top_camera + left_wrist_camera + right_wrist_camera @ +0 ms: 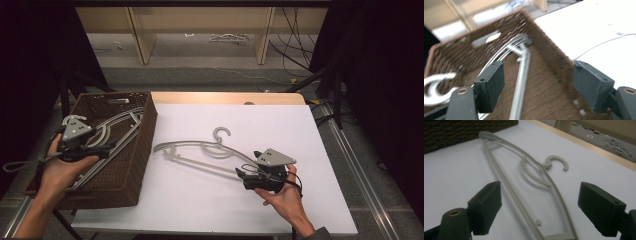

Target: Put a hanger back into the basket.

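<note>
The right gripper [248,173] rests on the white table [200,200] with its jaws spread wide around the near end of the grey hanger [529,182], pads clear of it. The hanger's long axis runs away toward the wicker basket [142,150]. The left gripper [107,149], also spread and holding nothing, hovers over hangers in the basket [521,75].

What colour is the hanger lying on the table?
Pale grey hanger, clearest in the right gripper view.
</note>
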`<state>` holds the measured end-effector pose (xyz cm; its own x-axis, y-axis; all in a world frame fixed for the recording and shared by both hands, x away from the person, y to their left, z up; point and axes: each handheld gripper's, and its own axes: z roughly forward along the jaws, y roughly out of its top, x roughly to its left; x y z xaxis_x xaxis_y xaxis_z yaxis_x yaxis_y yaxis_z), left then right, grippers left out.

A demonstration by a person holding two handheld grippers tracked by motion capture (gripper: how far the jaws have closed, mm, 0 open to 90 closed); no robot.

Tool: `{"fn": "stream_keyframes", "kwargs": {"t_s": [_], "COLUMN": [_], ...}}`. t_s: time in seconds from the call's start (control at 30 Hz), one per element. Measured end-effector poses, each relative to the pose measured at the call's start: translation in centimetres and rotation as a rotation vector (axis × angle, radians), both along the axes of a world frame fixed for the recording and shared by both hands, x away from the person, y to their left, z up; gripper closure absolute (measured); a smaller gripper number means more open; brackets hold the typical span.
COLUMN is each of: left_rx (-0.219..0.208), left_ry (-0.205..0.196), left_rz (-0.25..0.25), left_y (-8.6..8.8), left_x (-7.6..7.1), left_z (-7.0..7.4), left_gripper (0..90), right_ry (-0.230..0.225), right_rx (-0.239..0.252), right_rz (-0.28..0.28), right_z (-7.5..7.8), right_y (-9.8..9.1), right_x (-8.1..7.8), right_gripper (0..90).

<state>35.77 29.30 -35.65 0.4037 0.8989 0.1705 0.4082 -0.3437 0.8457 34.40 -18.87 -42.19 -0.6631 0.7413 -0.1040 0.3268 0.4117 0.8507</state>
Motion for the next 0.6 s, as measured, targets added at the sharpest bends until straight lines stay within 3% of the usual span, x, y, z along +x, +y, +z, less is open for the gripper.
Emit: {"fn": "stream_keyframes", "kwargs": {"t_s": [0.03, 0.17, 0.3, 0.4, 0.47, 0.6], "left_rx": [-0.005, -0.104, -0.141, -0.227, -0.248, -0.285], "left_ry": [-0.013, -0.054, -0.113, -0.126, -0.133, -0.11], "left_rz": [-0.016, -0.077, -0.151, -0.219, -0.233, -0.275], "left_y": [-0.7, -3.6, -6.6, -8.4, -9.2, -10.6], "left_x": [-0.3, -1.7, -2.8, -3.2, -3.3, -3.5], "left_z": [0.0, -0.1, -0.4, -1.5, -2.5, -4.8], "left_gripper": [25.3, 24.7, 22.3, 20.6, 19.8, 17.2], "right_ry": [0.0, -0.005, -0.002, -0.002, -0.005, -0.017], "right_rx": [0.002, 0.009, 0.013, 0.015, 0.02, 0.027], "right_rz": [0.002, -0.001, 0.0, 0.0, -0.004, -0.005], "right_z": [0.0, 0.1, 0.0, 0.0, 0.0, 0.0], "right_y": [0.0, 0.1, 0.2, 0.2, 0.2, 0.1], "right_x": [0.0, -0.1, -0.2, -0.2, -0.3, -0.3], "right_gripper": [20.3, 20.3, 20.2, 20.1, 19.9, 19.7]}}
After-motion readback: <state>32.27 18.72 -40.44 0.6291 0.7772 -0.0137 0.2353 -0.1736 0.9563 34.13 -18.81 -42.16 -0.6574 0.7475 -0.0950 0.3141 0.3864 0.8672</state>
